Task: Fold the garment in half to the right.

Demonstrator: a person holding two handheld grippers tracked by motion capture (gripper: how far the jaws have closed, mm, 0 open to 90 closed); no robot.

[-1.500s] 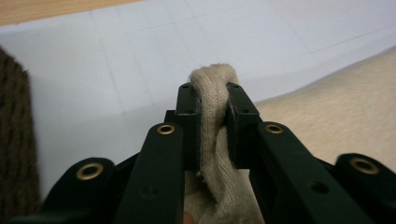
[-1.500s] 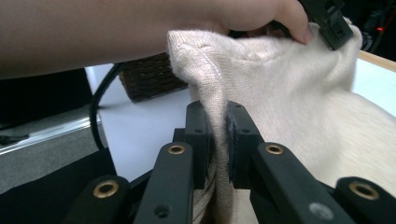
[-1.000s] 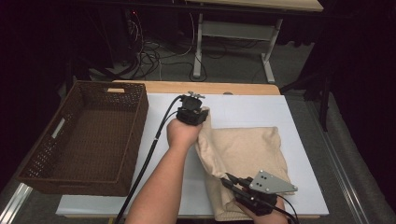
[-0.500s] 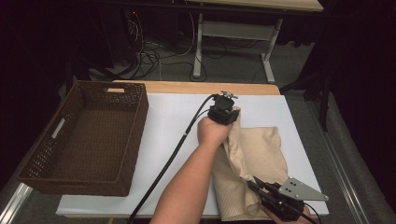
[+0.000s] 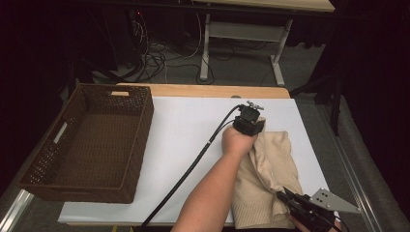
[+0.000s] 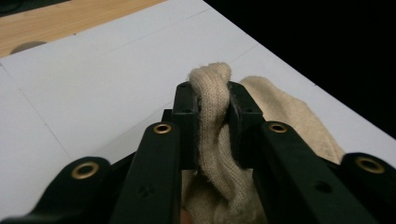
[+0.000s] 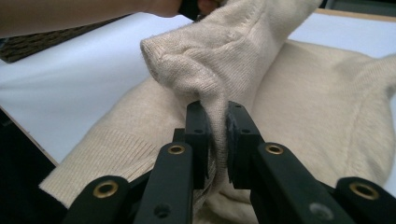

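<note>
Two hand-held grippers carry one folded edge of a beige sweater (image 5: 270, 179) across the white tabletop (image 5: 183, 140).
The left hand-held gripper (image 6: 212, 100), its jaws just eased, pinches the far end; the right hand-held gripper (image 7: 218, 135) clamps the near end, the fold running front to back.

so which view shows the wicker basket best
The high view: the whole wicker basket sits at the table's left, open top and handle slot visible. The right gripper view catches just a dark woven sliver at its left edge, behind the forearm.
</note>
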